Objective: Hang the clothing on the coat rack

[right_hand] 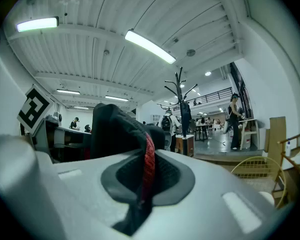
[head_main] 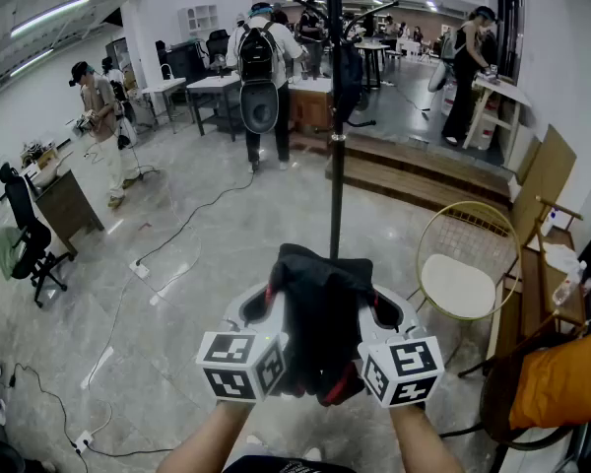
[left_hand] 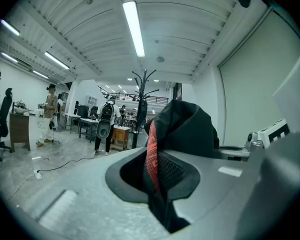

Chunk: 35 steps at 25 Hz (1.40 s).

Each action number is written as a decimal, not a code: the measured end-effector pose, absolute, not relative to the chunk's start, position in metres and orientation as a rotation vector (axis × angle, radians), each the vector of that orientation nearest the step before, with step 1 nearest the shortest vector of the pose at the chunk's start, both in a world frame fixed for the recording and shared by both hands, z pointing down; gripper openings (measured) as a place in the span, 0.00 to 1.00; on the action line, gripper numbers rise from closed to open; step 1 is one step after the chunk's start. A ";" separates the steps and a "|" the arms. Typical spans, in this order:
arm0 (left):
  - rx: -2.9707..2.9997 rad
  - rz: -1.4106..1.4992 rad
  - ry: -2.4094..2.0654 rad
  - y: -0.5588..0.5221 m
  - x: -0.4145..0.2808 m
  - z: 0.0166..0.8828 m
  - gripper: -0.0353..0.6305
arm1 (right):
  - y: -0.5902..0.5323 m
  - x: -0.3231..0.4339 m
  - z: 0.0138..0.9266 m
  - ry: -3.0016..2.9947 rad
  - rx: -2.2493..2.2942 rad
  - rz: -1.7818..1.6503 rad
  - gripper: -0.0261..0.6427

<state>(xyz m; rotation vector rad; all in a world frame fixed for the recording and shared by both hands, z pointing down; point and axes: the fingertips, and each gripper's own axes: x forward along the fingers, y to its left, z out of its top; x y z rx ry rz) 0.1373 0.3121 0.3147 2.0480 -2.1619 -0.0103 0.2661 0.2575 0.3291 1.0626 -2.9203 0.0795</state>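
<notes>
At far left stands a black office chair (head_main: 25, 230), and farther back a person with a backpack (head_main: 261, 67) faces away. The left gripper (head_main: 264, 308) has its jaws closed on a fold of the black garment (head_main: 320, 313), with the garment's red trim running through the gap. The garment is bunched between both grippers, held up in front of the person and well short of the coat rack (head_main: 336, 146), which stands straight ahead. The right gripper (head_main: 386, 313) likewise pinches the same fabric between its jaws. Right of it sits a round wire chair (head_main: 463, 264).
</notes>
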 end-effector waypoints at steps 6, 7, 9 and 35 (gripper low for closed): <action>2.040 0.007 -2.146 0.310 0.134 0.318 0.10 | 0.256 0.262 0.331 -2.906 1.052 0.088 0.07; 2.042 0.010 -2.145 0.307 0.132 0.319 0.10 | 0.254 0.259 0.330 -2.904 1.052 0.084 0.07; 2.047 0.010 -2.141 0.302 0.128 0.318 0.10 | 0.249 0.254 0.328 -2.902 1.056 0.075 0.07; 2.223 -0.078 -1.929 0.170 -0.016 0.314 0.10 | 0.146 0.119 0.317 -2.757 1.320 -0.012 0.07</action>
